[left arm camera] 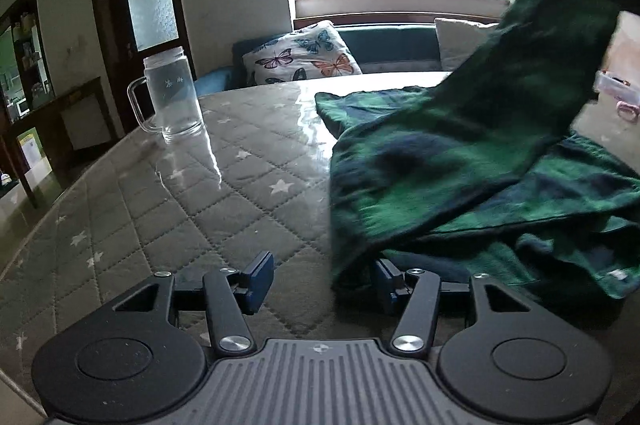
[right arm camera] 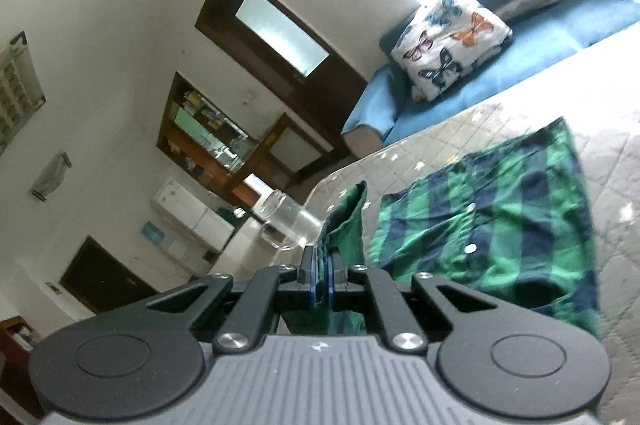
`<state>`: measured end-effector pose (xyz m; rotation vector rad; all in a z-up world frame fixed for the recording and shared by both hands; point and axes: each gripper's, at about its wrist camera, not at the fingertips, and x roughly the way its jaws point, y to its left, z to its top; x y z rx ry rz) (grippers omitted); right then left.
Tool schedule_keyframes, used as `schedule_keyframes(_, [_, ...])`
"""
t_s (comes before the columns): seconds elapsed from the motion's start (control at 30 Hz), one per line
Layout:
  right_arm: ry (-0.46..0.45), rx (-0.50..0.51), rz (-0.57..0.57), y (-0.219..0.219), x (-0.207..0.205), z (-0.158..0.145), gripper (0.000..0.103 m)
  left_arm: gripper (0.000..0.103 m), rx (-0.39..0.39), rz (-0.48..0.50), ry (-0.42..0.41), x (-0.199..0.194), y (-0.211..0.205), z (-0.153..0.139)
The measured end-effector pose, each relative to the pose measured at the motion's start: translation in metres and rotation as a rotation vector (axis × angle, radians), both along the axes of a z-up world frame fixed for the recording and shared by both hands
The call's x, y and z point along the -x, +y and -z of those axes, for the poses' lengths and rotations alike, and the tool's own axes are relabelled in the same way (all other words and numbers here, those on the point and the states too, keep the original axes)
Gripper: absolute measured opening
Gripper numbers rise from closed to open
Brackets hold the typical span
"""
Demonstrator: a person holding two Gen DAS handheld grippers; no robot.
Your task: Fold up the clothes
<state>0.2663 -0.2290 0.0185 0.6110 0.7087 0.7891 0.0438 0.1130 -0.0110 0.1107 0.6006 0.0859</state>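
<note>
Between the pinched blue pads of the right tool (right arm camera: pixel 319 275), a fold of the green-and-navy plaid shirt (right arm camera: pixel 492 225) is gripped and lifted; the rest of the shirt lies spread on the quilted, star-printed counter (right arm camera: pixel 624 265). Low over the counter at the shirt's near edge, the left tool (left arm camera: pixel 322 281) is spread wide, gripping nothing, its right pad under the hem. Left of the shirt stands a glass mug (left arm camera: pixel 172 93); beyond it, a butterfly pillow (left arm camera: pixel 300 55).

L gripper (left arm camera: pixel 322 283) agape, R gripper (right arm camera: pixel 322 275) clamped.
</note>
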Motion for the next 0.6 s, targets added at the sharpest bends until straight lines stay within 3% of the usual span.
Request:
schedule_keyframes(0.1, [-0.008,0.056,0.04,-0.009,0.004,0.005,0.004,0.055,-0.014,0.011,0.002,0.0,0.0,0.004])
schedule_keyframes(0.27, [0.06,0.167,0.099,-0.018,0.003,0.04,0.004,0.042,-0.04,0.045,0.001,0.005,-0.004,0.005])
schedule_keyframes(0.37, [0.127,0.214,0.116,-0.024,0.006,0.068,0.004,0.042,-0.048,0.056,0.006,0.008,-0.003,0.005])
schedule_keyframes(0.53, [0.085,0.418,0.141,-0.021,0.014,0.096,0.005,0.042,-0.045,0.087,0.019,0.016,0.002,-0.006])
schedule_keyframes(0.6, [0.103,0.431,0.142,-0.023,0.014,0.103,0.005,0.042,-0.043,0.096,0.016,0.02,0.005,-0.014])
